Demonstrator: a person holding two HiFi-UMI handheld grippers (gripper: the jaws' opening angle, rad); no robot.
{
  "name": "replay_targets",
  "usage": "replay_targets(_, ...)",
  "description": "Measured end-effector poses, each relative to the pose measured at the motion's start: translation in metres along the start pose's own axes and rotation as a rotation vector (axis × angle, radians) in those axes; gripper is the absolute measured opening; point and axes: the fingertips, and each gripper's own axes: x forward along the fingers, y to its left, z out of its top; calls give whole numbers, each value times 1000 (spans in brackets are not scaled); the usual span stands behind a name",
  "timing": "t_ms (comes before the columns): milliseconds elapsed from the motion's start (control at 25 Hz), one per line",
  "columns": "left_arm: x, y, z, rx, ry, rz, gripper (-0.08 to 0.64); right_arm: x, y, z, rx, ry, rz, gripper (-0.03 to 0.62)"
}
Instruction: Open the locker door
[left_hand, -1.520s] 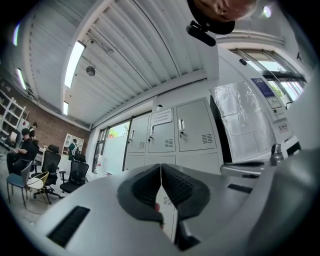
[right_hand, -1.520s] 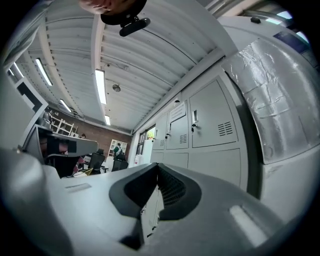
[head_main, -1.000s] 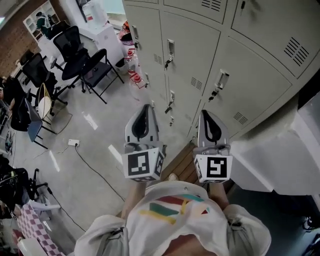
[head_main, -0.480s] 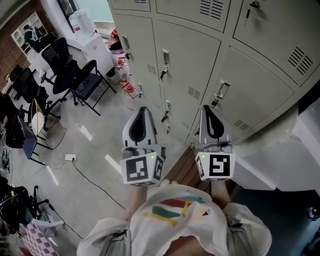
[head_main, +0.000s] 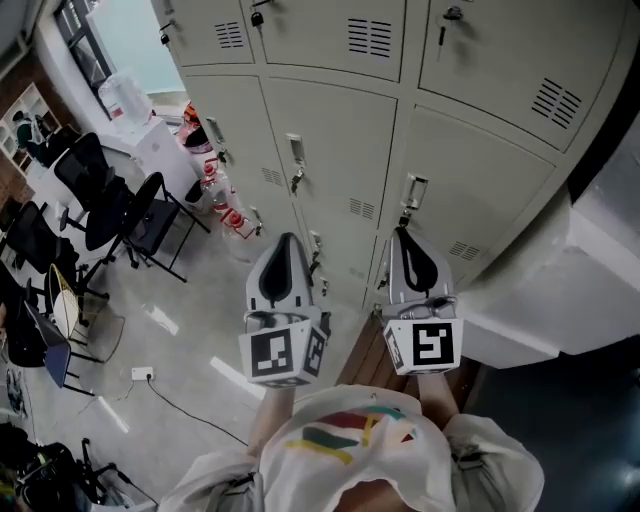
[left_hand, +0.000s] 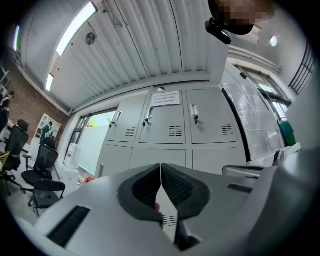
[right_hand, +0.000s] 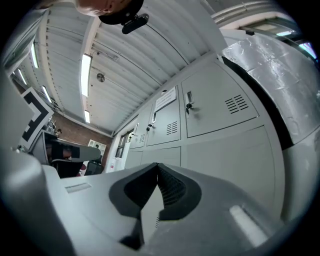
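Count: two tongs, one in each hand; six pale grey locker doors (head_main: 335, 150) in the head view, three in an upper row and three below; several black chairs (head_main: 110, 190) at the left of the frame; one water dispenser (head_main: 150, 140) at upper left.

Left tongs (head_main: 287, 242): clenched, the ribbed pads meet along one line. Nothing is between them and they touch nothing. They sit at lower centre of the frame and point towards the lockers.

Right tongs (head_main: 403, 236): clenched the same way, empty, touching nothing. They sit just right of the left tongs.

Door ahead of the right tongs (head_main: 480, 195): in the lower row, right of centre. It is shut and flush with its neighbours, with a small block of vent slots low on its face.

Latch (head_main: 414, 190): silver, upright, at that door's left edge. In the picture it is just above the right tongs' tip, but not in contact.

Other doors: all shut, each with the same latch and vent slots.
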Motion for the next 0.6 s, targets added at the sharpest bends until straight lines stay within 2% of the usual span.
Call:
replay_targets(440,38,-99,-10,-27,-6,-302,18,-49,-76,10,-65,30,-250,5)
replay_targets(600,46,-133,-4,-16,8,-416,17,-59,-84,23,-54,30,-226,5)
